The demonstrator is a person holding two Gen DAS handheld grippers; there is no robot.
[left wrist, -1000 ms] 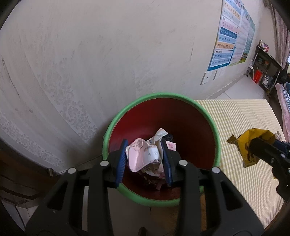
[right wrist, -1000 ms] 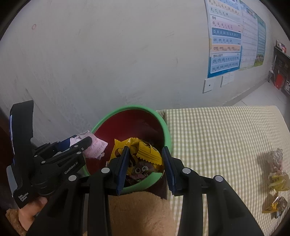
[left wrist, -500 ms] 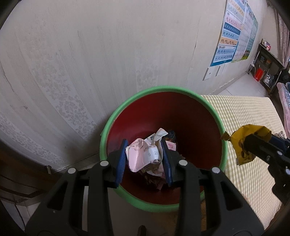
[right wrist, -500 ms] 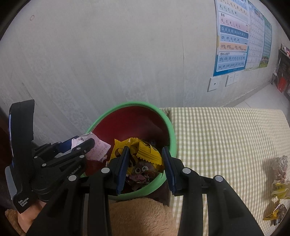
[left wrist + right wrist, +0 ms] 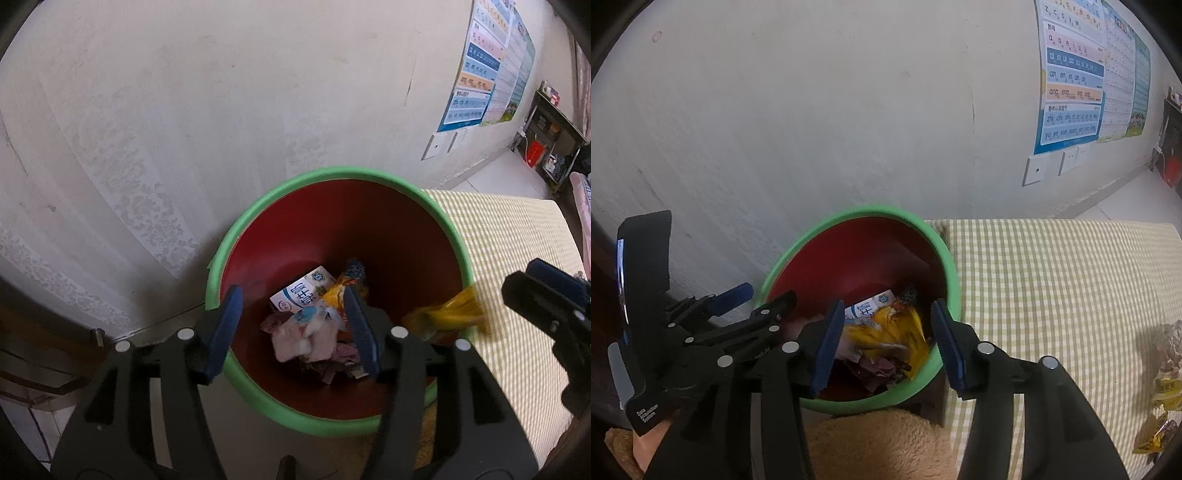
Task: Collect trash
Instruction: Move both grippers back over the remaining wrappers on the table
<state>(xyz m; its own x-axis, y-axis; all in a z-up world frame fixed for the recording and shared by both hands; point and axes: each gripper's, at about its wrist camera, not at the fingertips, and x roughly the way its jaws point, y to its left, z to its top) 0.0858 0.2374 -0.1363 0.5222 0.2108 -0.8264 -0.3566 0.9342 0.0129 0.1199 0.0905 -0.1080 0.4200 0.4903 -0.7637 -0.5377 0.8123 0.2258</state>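
A bin with a green rim (image 5: 258, 210) (image 5: 849, 218) and red inside stands against the wall, with a milk carton (image 5: 299, 295) and scraps at its bottom. My left gripper (image 5: 292, 291) (image 5: 764, 299) hangs over it, its jaws opening, nothing between the pads. The crumpled pink paper (image 5: 306, 339) lies loose down in the bin. My right gripper (image 5: 886, 347) (image 5: 535, 280) hovers at the bin's right side, its jaws opening too. The yellow wrapper (image 5: 890, 332) (image 5: 450, 314) is blurred and free of the pads, dropping past the rim.
A yellow-green checked cloth (image 5: 1052, 277) covers the surface right of the bin, with more wrappers (image 5: 1167, 387) at its far right edge. A pale wall with posters (image 5: 1071, 81) is right behind. A brown plush sleeve (image 5: 886, 443) fills the bottom of the right wrist view.
Both pairs of jaws have spread apart. The pink paper has fallen from the left gripper into the bin, and the yellow wrapper has left the right gripper and is falling.
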